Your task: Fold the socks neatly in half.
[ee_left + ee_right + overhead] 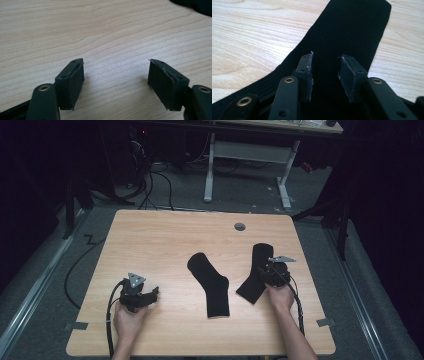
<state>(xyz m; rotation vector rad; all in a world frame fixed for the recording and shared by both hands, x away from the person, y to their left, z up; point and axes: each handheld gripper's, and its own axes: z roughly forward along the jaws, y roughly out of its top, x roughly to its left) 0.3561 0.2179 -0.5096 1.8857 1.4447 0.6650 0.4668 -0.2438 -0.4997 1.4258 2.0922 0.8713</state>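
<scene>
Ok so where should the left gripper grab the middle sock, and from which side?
Probably the cuff end of the middle sock, near the table's front edge. It lies flat, so come from above and pinch the fabric at that straight edge. The left gripper rests open to its left with bare wood between. The right gripper is over the other sock.

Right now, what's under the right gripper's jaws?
The right gripper hangs open over the right-hand black sock, which lies on the wooden table. The tabletop under the sock is covered.
</scene>
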